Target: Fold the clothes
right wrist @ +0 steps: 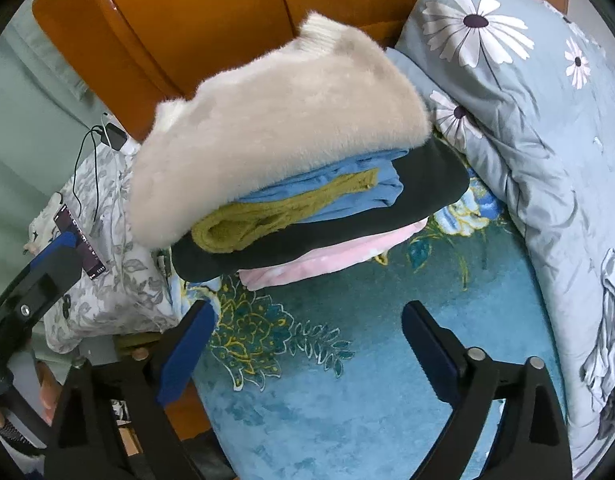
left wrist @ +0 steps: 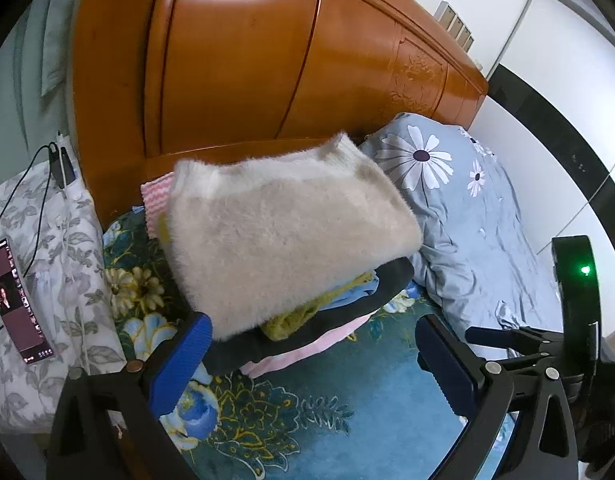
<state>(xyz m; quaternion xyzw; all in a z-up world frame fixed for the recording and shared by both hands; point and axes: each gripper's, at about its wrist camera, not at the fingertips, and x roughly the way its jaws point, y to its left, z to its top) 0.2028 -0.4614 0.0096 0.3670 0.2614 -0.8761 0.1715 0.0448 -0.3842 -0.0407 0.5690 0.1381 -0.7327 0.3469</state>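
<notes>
The main risk I see is the pile itself. The fluffy cream sweater (right wrist: 275,136) lies on top of a stack of folded clothes (right wrist: 319,216), and it is wider than the pieces under it: its near left edge hangs over the olive knit and the black garment. The stack also looks tilted toward the near side. I think a small push from a finger, or a pull on a lower layer, can make the sweater slide off or open its fold. The long soft hair of the sweater may also catch on the ribbed blue pads.

The stack stands on the teal flowered blanket (right wrist: 347,400), at the far end of the bed, close to the wooden headboard (left wrist: 247,60). The blue daisy quilt (right wrist: 527,140) lies to its right, touching the black layer. A phone (left wrist: 19,300) rests on the grey leaf-pattern pillow at the left.

The left gripper (left wrist: 307,364) is released, jaws wide, nothing between them; its left finger is just beside the stack's near corner. The right gripper (right wrist: 307,348) is also released and empty, above bare blanket, apart from the pile. Both point downward toward the bed.
</notes>
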